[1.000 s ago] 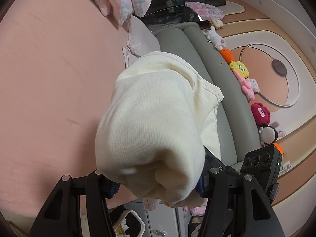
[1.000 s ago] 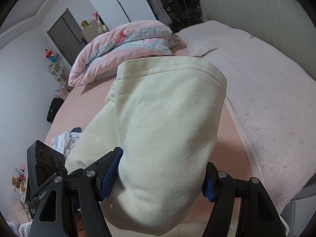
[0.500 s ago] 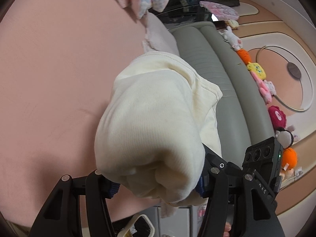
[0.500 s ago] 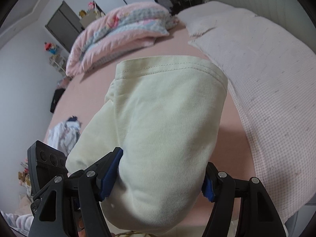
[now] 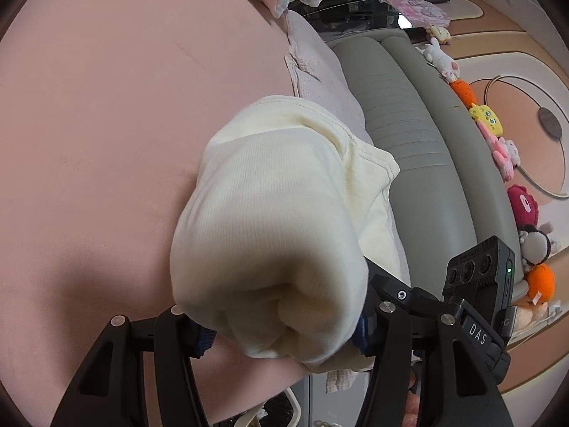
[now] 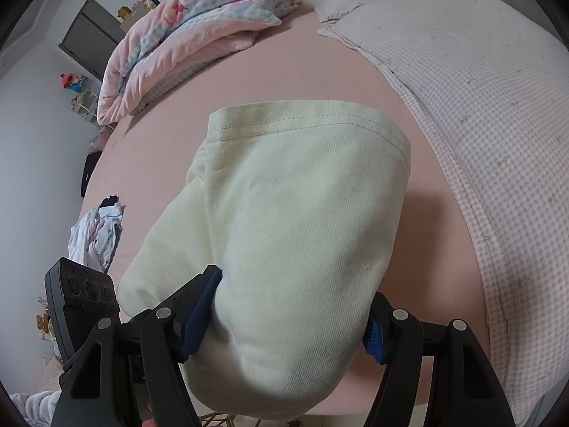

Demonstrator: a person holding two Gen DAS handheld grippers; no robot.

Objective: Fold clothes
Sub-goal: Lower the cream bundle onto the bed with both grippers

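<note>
Left claw [image 5: 281, 323] and right claw [image 6: 284, 313], each clamped wide around one folded cream garment [image 6: 302, 220] above pink bed [image 6: 284, 64].

Pink bed [image 6: 284, 71]; folded quilt [image 6: 185, 25] at its far end; checked blanket [image 6: 480, 106] alongside; crumpled clothes [image 6: 96, 235].

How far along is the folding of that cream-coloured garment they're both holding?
Done, it seems: the cream garment is already a thick folded bundle, its stitched hem lying across the far edge. In hand: the left gripper and the right gripper each clamp one end of it, carrying it above the pink bed. Left: setting it down, and probably the crumpled white clothes lying near the bed's edge.
</note>
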